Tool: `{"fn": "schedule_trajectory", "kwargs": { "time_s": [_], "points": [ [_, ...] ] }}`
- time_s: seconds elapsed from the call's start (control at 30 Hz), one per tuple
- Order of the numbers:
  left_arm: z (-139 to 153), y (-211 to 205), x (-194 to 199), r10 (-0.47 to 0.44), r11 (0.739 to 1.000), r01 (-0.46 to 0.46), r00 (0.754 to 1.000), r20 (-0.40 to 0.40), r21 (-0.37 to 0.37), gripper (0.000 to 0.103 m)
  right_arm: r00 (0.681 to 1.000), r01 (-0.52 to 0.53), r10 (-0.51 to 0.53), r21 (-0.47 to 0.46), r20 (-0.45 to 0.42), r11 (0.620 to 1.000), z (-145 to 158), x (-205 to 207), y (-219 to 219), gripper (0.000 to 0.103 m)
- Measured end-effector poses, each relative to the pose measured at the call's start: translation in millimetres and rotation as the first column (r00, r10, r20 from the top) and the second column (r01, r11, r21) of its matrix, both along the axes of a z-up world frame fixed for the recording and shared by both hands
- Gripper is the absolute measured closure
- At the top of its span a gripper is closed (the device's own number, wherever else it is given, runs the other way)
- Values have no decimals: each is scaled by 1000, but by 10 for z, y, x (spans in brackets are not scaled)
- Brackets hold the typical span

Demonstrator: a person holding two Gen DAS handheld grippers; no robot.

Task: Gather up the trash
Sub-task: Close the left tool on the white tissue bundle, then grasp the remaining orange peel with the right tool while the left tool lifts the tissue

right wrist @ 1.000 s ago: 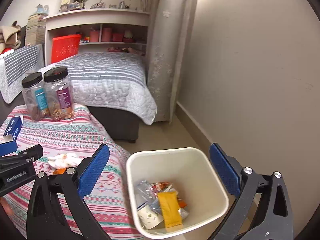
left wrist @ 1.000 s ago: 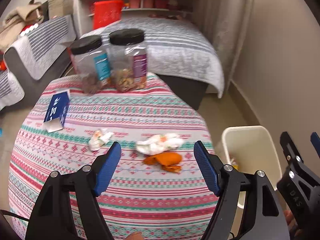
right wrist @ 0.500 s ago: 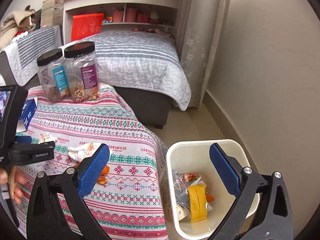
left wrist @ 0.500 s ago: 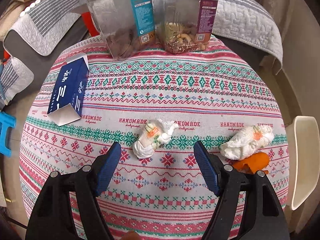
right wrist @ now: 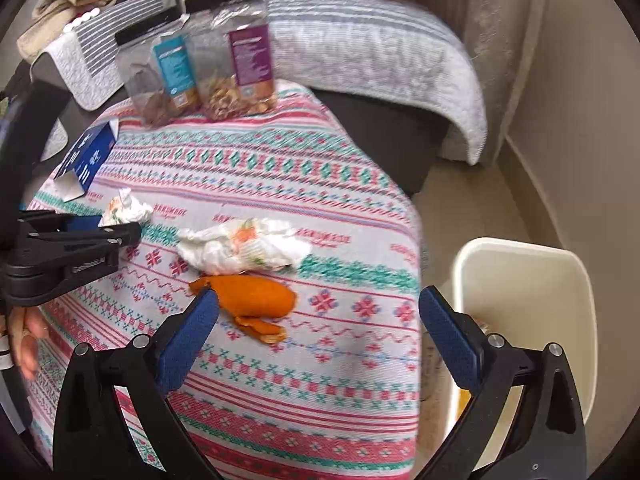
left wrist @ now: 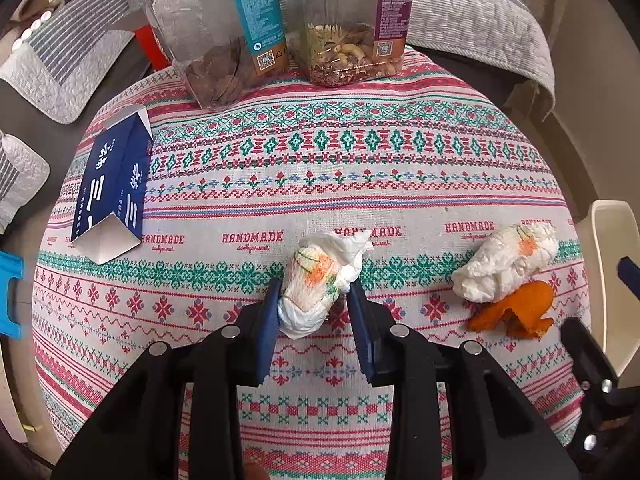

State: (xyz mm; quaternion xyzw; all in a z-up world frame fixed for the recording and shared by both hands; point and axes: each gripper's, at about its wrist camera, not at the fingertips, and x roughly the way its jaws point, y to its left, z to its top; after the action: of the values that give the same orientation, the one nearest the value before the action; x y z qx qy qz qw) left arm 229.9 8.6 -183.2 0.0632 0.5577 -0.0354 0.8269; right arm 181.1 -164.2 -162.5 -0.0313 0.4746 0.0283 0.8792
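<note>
My left gripper [left wrist: 314, 304] is shut on a crumpled printed tissue [left wrist: 320, 276] that lies on the patterned tablecloth [left wrist: 320, 168]. A second crumpled tissue [left wrist: 506, 262] and an orange peel [left wrist: 516, 312] lie to its right. In the right wrist view my right gripper [right wrist: 318, 332] is open and empty, low over the cloth just right of the orange peel [right wrist: 252, 300] and the second tissue [right wrist: 240, 250]. The left gripper [right wrist: 124, 232] and its tissue [right wrist: 124, 210] show at the left. The white trash bin [right wrist: 520, 304] stands on the floor to the right of the table.
Two clear snack jars [left wrist: 248, 32] [left wrist: 352, 28] stand at the table's far edge. A blue carton [left wrist: 112, 188] lies at the left. A bed with a grey quilt [right wrist: 360, 64] is behind the table, a wall and curtain to the right.
My left gripper has moved forward and closed on the left tissue. My right gripper has swung left from over the bin to over the table by the orange peel.
</note>
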Motion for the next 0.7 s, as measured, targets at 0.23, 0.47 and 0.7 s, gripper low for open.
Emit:
{"fn": "schedule_trajectory", "kwargs": {
  "time_s": [0.23,0.47,0.7],
  "points": [
    [435,34,-334,13,999,-9,997,73,-48,70,998,-56,55,-18,-31,998,-104,123,262,7],
    [710,319,-627,49,997,-42,992,118,-64,70,994,-86,85,-4,-65,996,-245,206,373,48],
    [840,436,-740,70,996,-61,987,148,-70,70,994,-109,110,51,-26,993,-53,56,394,77]
  ]
}}
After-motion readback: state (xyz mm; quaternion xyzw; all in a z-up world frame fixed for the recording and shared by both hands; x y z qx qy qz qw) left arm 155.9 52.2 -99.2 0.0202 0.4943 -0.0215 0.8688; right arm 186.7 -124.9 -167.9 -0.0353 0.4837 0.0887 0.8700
